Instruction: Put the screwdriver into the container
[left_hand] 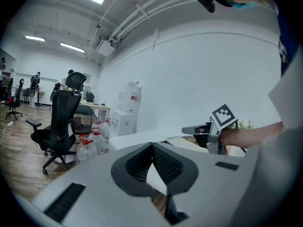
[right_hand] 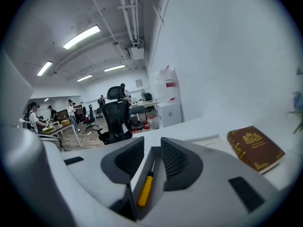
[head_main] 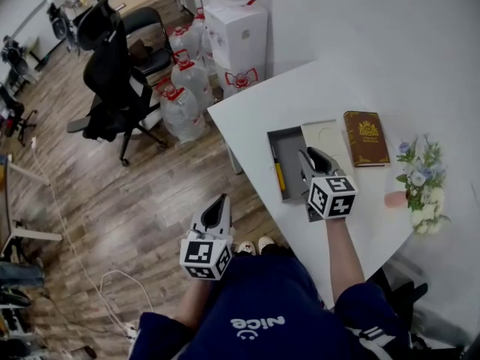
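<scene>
Dark blue clothing of the person [head_main: 262, 313] fills the bottom of the head view; above it, two hand-held grippers. Left hand-held gripper [head_main: 220, 202] hangs off the counter [head_main: 247, 118], over the wooden floor [head_main: 112, 201]. Right hand-held gripper [head_main: 315, 158] sits over the one grey container [head_main: 287, 142] on the counter. One screwdriver [head_main: 280, 177], yellow handle, lies inside the container near its left wall, clear of the jaws. Also on the counter: one brown book [head_main: 366, 137] just right of the container, and one bunch of flowers [head_main: 421, 184] near the right edge. Water jugs [head_main: 180, 103] cluster on the floor; count unclear. Left gripper view: the jaws meet at their tips, clenched on nothing. Right gripper view: the jaws stand wide apart, released, holding nothing. Through the gap the screwdriver shows lying in the container below, touching neither pad; the book lies to the right.
</scene>
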`<state>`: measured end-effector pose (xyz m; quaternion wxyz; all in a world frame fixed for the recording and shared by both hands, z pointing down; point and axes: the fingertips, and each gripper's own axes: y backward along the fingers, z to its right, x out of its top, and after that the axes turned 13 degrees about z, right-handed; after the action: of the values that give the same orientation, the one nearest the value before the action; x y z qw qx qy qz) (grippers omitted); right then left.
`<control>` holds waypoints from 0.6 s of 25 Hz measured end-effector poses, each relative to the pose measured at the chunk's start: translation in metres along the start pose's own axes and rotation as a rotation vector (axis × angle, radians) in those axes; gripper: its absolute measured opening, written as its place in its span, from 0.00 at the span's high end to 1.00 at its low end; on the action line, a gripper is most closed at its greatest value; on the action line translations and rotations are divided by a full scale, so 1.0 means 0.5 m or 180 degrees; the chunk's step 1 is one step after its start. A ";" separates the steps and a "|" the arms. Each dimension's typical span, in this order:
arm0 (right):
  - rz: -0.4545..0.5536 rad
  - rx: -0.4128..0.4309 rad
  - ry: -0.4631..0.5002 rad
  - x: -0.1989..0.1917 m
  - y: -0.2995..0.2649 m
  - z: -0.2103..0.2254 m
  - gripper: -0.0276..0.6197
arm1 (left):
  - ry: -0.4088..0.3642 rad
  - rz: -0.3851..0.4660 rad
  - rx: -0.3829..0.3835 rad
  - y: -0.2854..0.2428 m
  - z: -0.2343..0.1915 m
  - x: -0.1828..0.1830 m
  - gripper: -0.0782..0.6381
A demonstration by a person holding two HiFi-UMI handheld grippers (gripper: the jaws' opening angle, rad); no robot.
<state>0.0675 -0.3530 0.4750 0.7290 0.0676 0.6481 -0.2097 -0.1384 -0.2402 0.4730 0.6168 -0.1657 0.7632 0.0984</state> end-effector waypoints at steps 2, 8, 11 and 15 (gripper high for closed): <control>0.0086 -0.0016 0.0037 0.012 0.033 -0.009 0.77 | -0.0008 0.0030 -0.0004 0.005 -0.005 0.006 0.87; 0.0272 -0.0129 0.0038 0.015 0.131 -0.023 0.77 | -0.0037 0.0062 -0.0111 0.012 0.003 0.012 0.87; 0.0370 -0.0195 0.0183 0.007 0.183 -0.031 0.77 | -0.0007 0.0030 -0.0228 0.014 0.026 -0.001 0.87; 0.0429 -0.0304 0.0169 -0.014 0.244 -0.036 0.77 | 0.0015 0.0018 -0.0353 0.019 0.056 -0.015 0.87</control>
<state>0.0984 -0.2346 0.4578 0.7263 0.0817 0.6705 -0.1272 -0.1153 -0.2207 0.4737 0.6045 -0.1978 0.7585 0.1418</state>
